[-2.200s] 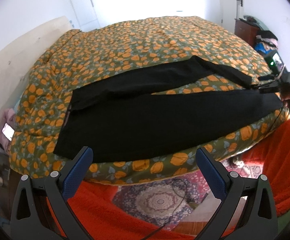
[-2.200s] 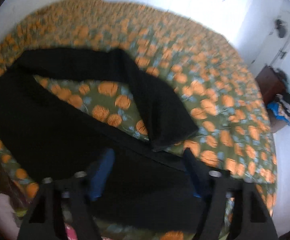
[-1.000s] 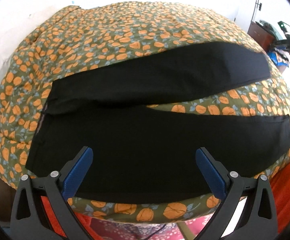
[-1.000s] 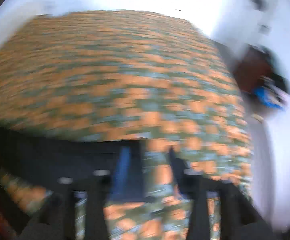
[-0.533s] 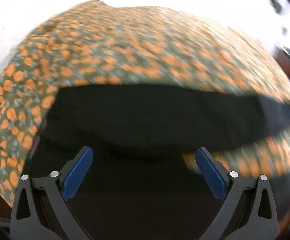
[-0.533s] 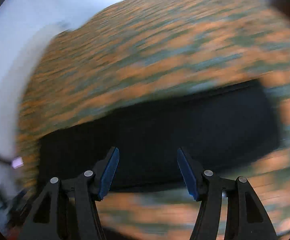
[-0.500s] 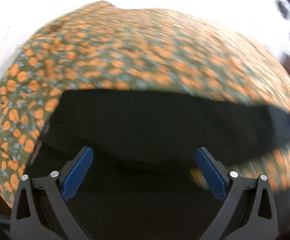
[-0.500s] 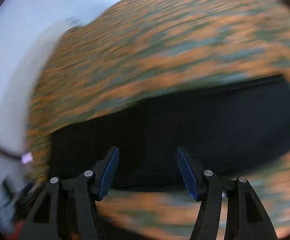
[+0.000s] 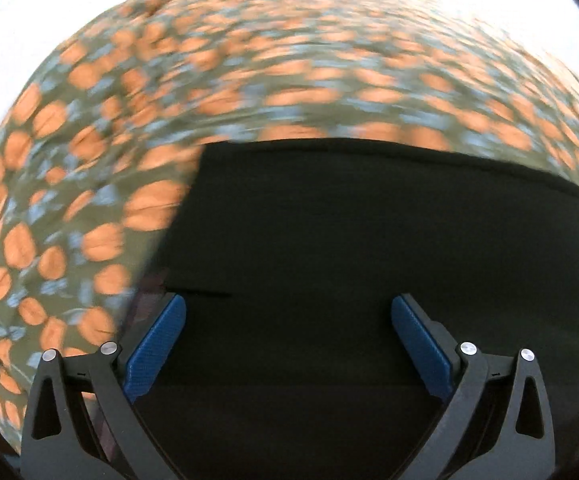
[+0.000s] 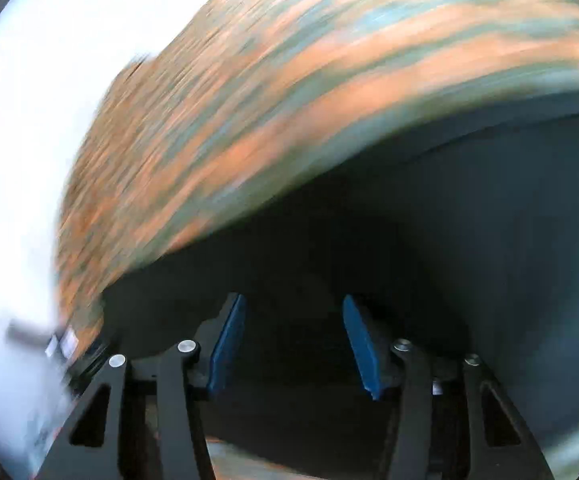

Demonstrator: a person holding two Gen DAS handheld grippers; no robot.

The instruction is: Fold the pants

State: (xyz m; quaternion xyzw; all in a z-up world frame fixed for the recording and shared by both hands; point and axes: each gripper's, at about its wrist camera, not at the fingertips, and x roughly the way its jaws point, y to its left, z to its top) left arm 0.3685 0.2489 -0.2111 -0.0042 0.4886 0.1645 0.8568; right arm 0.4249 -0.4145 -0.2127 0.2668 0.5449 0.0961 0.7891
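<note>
Black pants [image 9: 369, 240] lie flat on the bed, filling the lower half of the left wrist view. My left gripper [image 9: 288, 308] hangs just above the cloth near its left end, jaws wide open, with nothing pinched between the blue pads [image 9: 157, 344]. The right wrist view is heavily blurred; there the pants [image 10: 449, 220] spread dark below the quilt. My right gripper [image 10: 292, 306] is over the black cloth with its jaws closing; a clear gap still shows between its blue pads [image 10: 227, 344], which do not press on the fabric.
A green quilt with orange fruit print [image 9: 249, 72] covers the bed beyond and left of the pants; it shows as a blurred quilt [image 10: 289, 80] in the right wrist view. Bright white wall lies behind. A small blurred object [image 10: 59, 340] sits at the bed's left edge.
Both grippers have swung in low over the pants, which now fill much more of each view. The right gripper's jaws have narrowed. The left jaws stay wide.
</note>
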